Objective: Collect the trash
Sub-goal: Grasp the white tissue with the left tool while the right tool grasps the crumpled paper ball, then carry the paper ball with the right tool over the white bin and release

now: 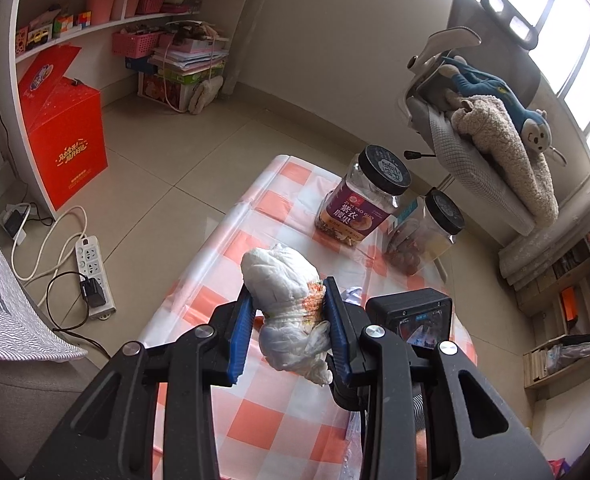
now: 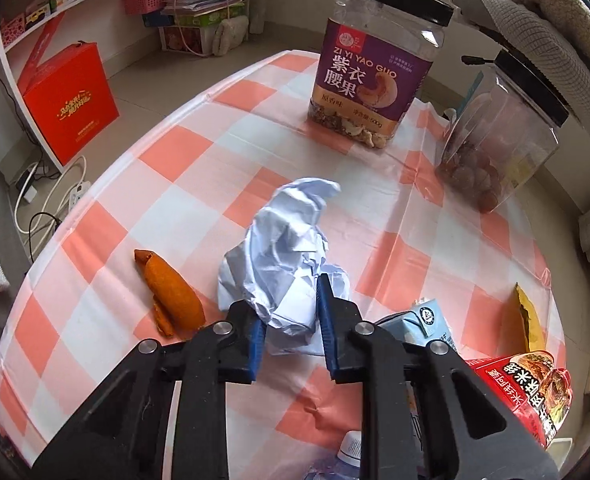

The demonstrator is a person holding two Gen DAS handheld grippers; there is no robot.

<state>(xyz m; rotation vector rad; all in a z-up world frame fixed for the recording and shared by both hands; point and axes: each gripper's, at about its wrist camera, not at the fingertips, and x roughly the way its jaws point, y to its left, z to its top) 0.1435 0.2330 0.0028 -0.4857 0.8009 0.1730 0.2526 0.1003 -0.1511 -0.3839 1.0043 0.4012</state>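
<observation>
My left gripper (image 1: pixel 289 308) is shut on a crumpled white plastic bag (image 1: pixel 291 300) with orange bits inside and holds it above the checked tablecloth (image 1: pixel 279 208). My right gripper (image 2: pixel 289 308) is closed around a crumpled ball of pale blue-white paper (image 2: pixel 287 248) that rests on the tablecloth (image 2: pixel 199 168). An orange peel (image 2: pixel 171 292) lies on the cloth to the left of the paper. A small blue-white carton (image 2: pixel 427 316), a yellow-brown wrapper (image 2: pixel 527 320) and a red noodle packet (image 2: pixel 531 392) lie at the right. The right gripper's camera body (image 1: pixel 411 312) shows in the left wrist view.
A purple-labelled cashew jar (image 2: pixel 375 68) and a clear jar of round fruits (image 2: pixel 499 136) stand at the table's far side; both also show in the left wrist view (image 1: pixel 363 200). A bottle cap (image 2: pixel 351 448) is at the near edge. A red box (image 1: pixel 67 136), a power strip (image 1: pixel 93 272) and a chair (image 1: pixel 491 140) surround the table.
</observation>
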